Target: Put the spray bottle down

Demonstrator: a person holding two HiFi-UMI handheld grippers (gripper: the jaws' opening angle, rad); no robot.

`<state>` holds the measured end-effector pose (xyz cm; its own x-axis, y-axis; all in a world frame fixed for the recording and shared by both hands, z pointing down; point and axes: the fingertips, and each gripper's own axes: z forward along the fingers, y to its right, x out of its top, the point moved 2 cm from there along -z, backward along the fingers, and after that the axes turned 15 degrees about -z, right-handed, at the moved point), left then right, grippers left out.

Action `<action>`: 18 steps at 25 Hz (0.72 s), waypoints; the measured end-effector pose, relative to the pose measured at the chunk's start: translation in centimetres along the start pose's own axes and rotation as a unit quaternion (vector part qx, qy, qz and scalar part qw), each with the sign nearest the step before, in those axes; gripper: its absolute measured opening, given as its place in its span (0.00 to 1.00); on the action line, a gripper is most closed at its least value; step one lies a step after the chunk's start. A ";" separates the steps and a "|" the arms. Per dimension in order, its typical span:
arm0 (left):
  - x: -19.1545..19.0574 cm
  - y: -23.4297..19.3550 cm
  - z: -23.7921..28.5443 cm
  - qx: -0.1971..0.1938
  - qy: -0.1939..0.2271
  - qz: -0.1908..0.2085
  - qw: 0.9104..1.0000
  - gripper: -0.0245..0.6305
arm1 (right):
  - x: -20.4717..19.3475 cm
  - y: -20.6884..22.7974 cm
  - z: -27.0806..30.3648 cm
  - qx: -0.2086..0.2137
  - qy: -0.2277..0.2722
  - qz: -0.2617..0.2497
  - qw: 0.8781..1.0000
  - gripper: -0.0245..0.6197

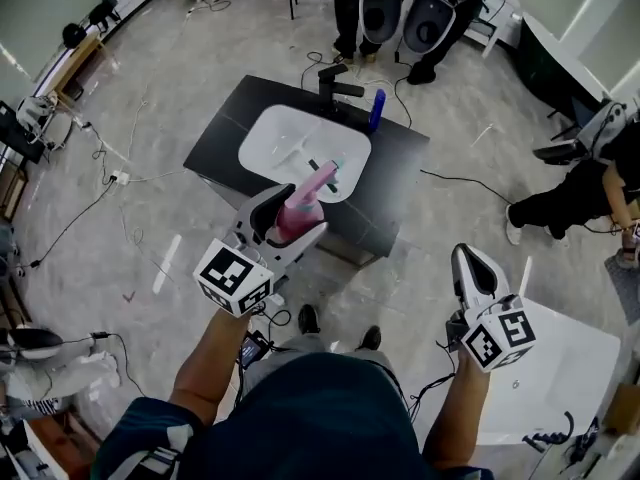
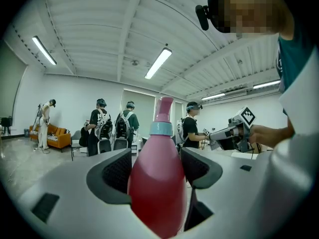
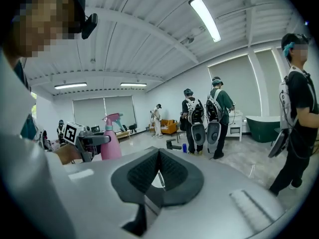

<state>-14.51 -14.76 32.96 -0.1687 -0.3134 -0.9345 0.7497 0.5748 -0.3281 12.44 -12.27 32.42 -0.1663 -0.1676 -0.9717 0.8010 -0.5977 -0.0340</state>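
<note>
Pinching the pink spray bottle, the left gripper hangs by the black table; setting it down remains undone. The right gripper is pressed together, empty.

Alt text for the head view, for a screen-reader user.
The left gripper holds a pink spray bottle between its fingers at the near edge of a white basin in a black counter. The right gripper hangs lower right, fingers together, empty. A black faucet and blue bottle stand behind the basin.

Dark teal shirt; left gripper, right gripper grey-white, black pads, marker cubes.
</note>
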 end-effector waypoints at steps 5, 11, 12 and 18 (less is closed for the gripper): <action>0.3 -1.5 1.4 -0.041 -0.008 -0.003 0.999 0.52 | 0.1 -1.5 0.8 -0.032 -0.005 0.006 0.999 0.05; 0.2 -1.6 3.8 -0.073 -0.011 -0.003 0.997 0.52 | 0.1 -1.7 1.1 -0.054 -0.013 0.006 0.998 0.05; 0.1 -1.5 4.3 -0.077 -0.012 -0.004 0.997 0.52 | 0.0 -1.5 1.1 -0.056 -0.015 0.007 0.998 0.05; -1.4 -1.2 7.7 -0.082 -0.016 -0.007 0.996 0.52 | -2.0 0.0 1.3 -0.060 -0.031 0.022 0.997 0.05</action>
<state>-10.24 -20.78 35.68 -0.1562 -0.3449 -0.9255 0.6325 0.6848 -0.3620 12.00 -12.91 34.67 -0.1625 -0.2419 -0.9566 0.8710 -0.4907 -0.0239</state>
